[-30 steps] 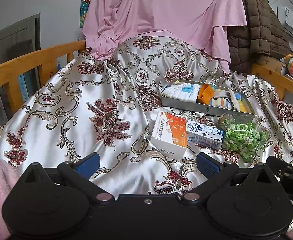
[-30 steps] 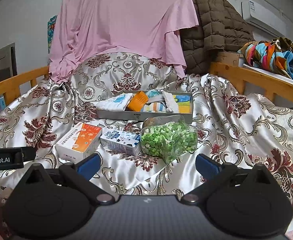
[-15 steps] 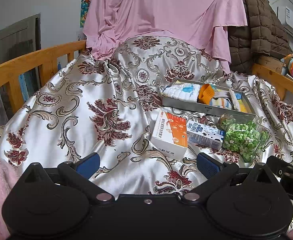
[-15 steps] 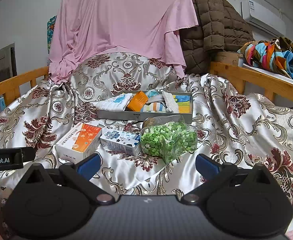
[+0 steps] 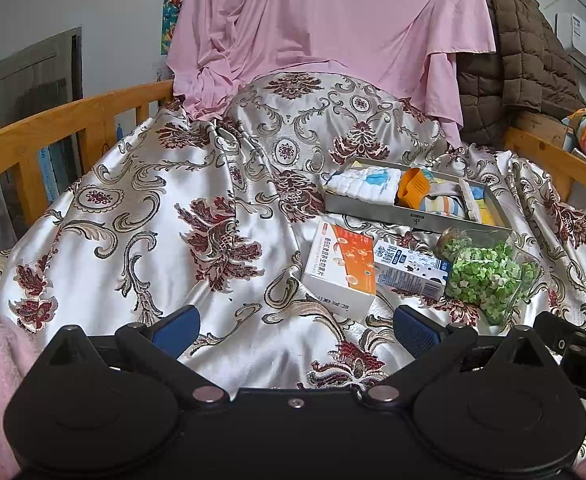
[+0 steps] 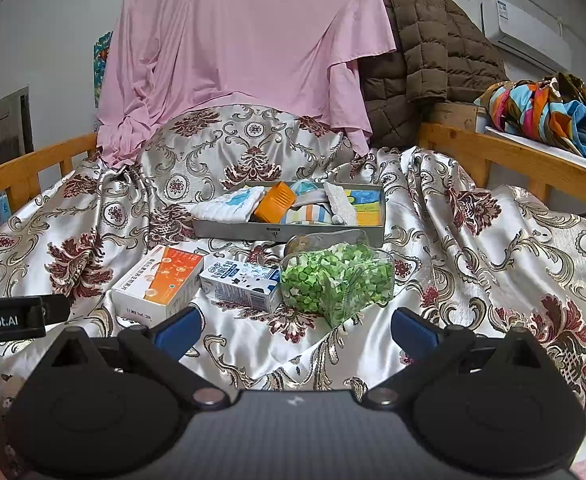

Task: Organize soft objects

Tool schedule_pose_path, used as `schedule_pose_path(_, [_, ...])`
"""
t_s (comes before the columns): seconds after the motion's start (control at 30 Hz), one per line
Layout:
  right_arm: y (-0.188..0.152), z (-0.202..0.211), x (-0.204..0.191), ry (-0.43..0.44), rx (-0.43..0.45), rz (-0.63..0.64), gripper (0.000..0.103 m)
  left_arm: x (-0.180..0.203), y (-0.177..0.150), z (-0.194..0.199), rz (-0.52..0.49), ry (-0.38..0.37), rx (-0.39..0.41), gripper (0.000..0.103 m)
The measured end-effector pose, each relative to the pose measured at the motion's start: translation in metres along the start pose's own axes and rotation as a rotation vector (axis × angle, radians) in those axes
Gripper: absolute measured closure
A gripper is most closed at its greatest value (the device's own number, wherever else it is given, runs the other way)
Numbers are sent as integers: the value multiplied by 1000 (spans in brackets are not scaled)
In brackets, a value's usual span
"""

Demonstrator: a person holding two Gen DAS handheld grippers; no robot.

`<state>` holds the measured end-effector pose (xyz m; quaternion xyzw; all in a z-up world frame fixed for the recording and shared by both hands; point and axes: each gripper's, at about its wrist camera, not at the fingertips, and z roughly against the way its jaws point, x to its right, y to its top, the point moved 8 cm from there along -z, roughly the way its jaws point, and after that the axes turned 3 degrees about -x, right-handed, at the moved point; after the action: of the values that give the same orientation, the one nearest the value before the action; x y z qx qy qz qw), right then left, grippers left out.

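Two tongs, left tongs (image 5: 295, 326) and right tongs (image 6: 295, 328), hover wide apart and empty, unmoved over the last second, while cloths (image 6: 229, 206) and striped sock (image 6: 307, 214) lie in the grey tray (image 6: 285, 232) on the bed (image 6: 473, 248).

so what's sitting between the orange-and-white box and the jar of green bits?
The blue-and-white milk carton, lying on its side between the orange-and-white box and the jar. It looks to touch both. Clearest in the right wrist view.
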<state>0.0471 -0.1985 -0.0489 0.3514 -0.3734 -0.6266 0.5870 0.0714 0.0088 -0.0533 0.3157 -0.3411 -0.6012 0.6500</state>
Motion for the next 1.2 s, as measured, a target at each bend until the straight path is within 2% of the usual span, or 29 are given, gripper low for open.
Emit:
schedule_pose_path(0.63, [0, 0, 0, 0, 0, -1, 0, -1, 0, 0, 7, 0, -5, 1])
schedule_pose_path(1.2, [0, 0, 0, 1, -1, -2, 0, 0, 3, 7, -5, 6, 26, 1])
